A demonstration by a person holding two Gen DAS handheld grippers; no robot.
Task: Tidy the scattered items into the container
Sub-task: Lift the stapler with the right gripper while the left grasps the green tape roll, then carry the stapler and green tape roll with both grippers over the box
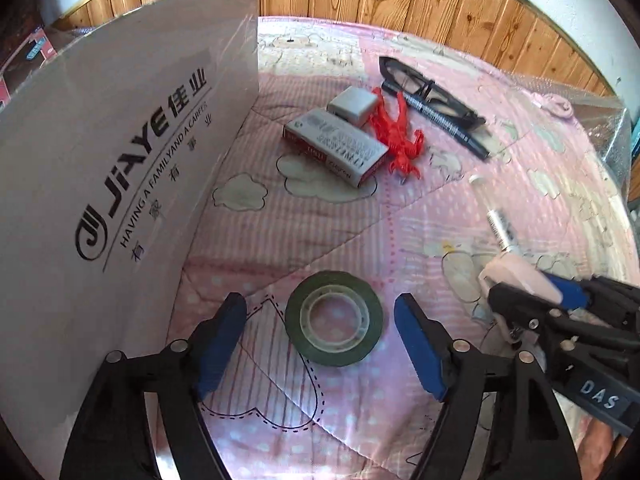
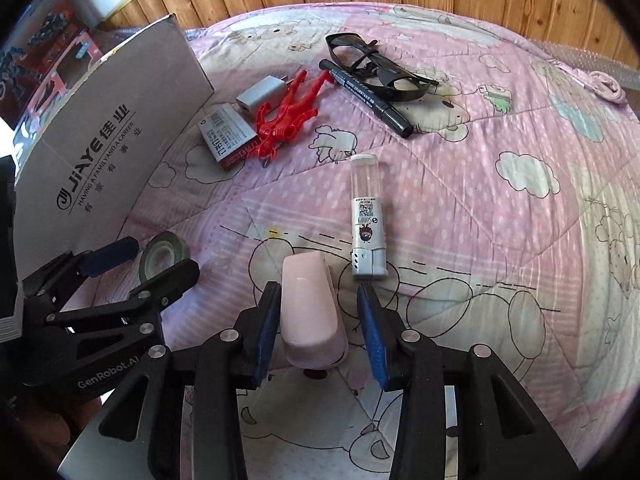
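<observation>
Tools were both spread wide: the left tool [image 1: 320, 332] straddled the tape roll [image 1: 334, 318] on the bed quilt [image 1: 460, 208], the right tool [image 2: 318, 320] flanked a pink case [image 2: 310, 316] — neither squeezed. Picking stage, seemingly; closing, then lifting toward the cardboard box [image 1: 120, 140] beside them, looked next.

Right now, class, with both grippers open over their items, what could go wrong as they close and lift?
The left gripper straddles the tape roll, which lies flat on the soft quilt; the fingers may pinch fabric.

The right gripper has one pad against the pink stapler and the other apart from it, so closing may shove it sideways.
</observation>
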